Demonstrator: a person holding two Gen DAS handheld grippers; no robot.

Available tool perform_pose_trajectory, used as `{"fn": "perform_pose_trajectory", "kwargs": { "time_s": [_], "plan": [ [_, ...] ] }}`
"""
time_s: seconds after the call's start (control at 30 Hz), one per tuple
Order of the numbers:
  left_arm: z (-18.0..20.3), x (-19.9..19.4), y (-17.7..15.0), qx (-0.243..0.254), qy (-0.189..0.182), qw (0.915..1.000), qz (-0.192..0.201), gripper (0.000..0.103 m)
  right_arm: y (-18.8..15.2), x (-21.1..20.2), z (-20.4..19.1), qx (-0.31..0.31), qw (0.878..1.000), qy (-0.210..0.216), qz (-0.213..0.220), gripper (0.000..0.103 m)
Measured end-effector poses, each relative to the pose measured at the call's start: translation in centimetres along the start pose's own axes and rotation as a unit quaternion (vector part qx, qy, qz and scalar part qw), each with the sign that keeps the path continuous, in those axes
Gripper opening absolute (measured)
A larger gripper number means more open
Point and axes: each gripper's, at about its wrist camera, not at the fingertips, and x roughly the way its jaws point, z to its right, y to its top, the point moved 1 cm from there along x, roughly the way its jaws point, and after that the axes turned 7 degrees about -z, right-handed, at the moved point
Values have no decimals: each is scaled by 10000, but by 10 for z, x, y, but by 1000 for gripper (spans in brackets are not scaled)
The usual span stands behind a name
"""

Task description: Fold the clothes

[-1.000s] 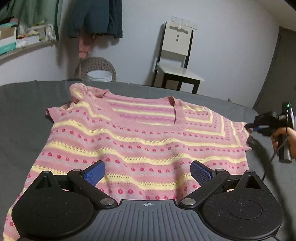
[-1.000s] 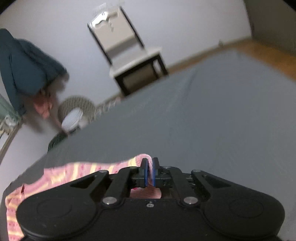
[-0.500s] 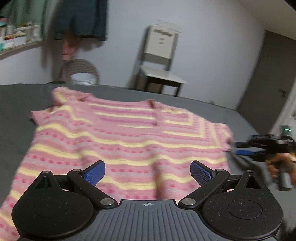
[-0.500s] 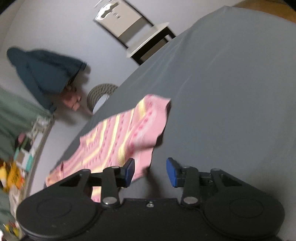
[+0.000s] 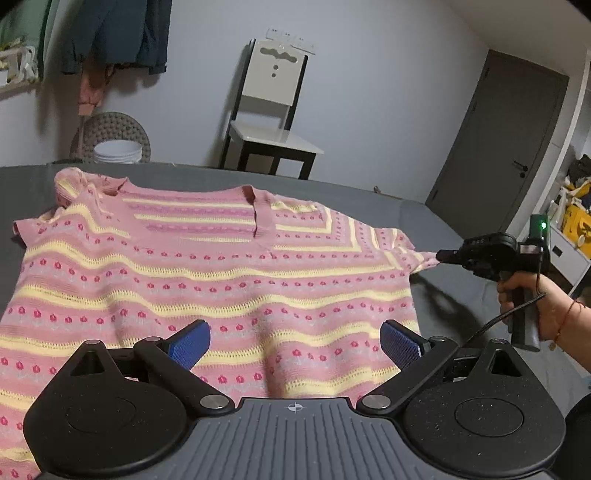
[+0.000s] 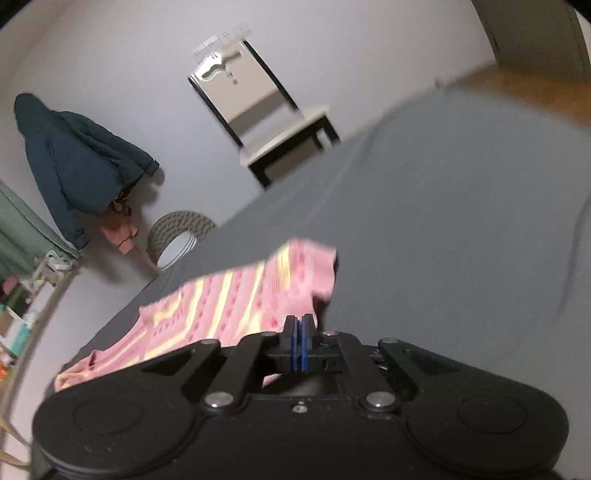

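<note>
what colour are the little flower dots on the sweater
Red-pink dots on the pink, yellow-striped sweater, clearest in the left wrist view.

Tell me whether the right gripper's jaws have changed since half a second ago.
Yes. The right gripper was open beside the sweater sleeve; now its jaws are shut on the sleeve edge, with the chair behind.

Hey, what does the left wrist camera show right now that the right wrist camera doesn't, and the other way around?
Only the left wrist view shows the sweater's whole front with its neckline, the open left gripper over the hem, the hand holding the right gripper's handle, and the grey door.

Only the right wrist view shows the right gripper's blue pads pressed together at the sleeve, and the bare stretch of grey sheet beyond.

Both share the sweater, the grey sheet, the chair, the dark jacket hanging on the wall, and the white bucket.
</note>
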Motion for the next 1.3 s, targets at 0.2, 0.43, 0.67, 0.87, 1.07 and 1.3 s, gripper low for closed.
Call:
{"fn": "perform_pose_trajectory", "kwargs": {
  "time_s": [0.2, 0.43, 0.67, 0.87, 1.07, 1.3],
  "plan": [
    [5, 3, -5, 149, -18, 9997, -181, 99, 0, 10, 17, 547, 9985, 92, -28, 3],
    [5, 3, -7, 185, 37, 9995, -264, 99, -2, 23, 37, 1218, 9923, 220, -67, 25],
    [3, 16, -8, 236, 102, 9987, -447, 99, 43, 69, 62, 1297, 9885, 742, 241, 46],
    [-2, 27, -3, 187, 123, 9984, -523, 99, 65, 99, 49, 891, 9942, 594, -31, 1],
    [-3, 24, -6, 172, 140, 9984, -515, 99, 41, 82, -35, -1891, 9738, 1226, -304, 2],
    [-1, 15, -9, 207, 111, 9987, -459, 99, 38, 74, -5, -1234, 9918, 331, 18, 49]
  ]
}}
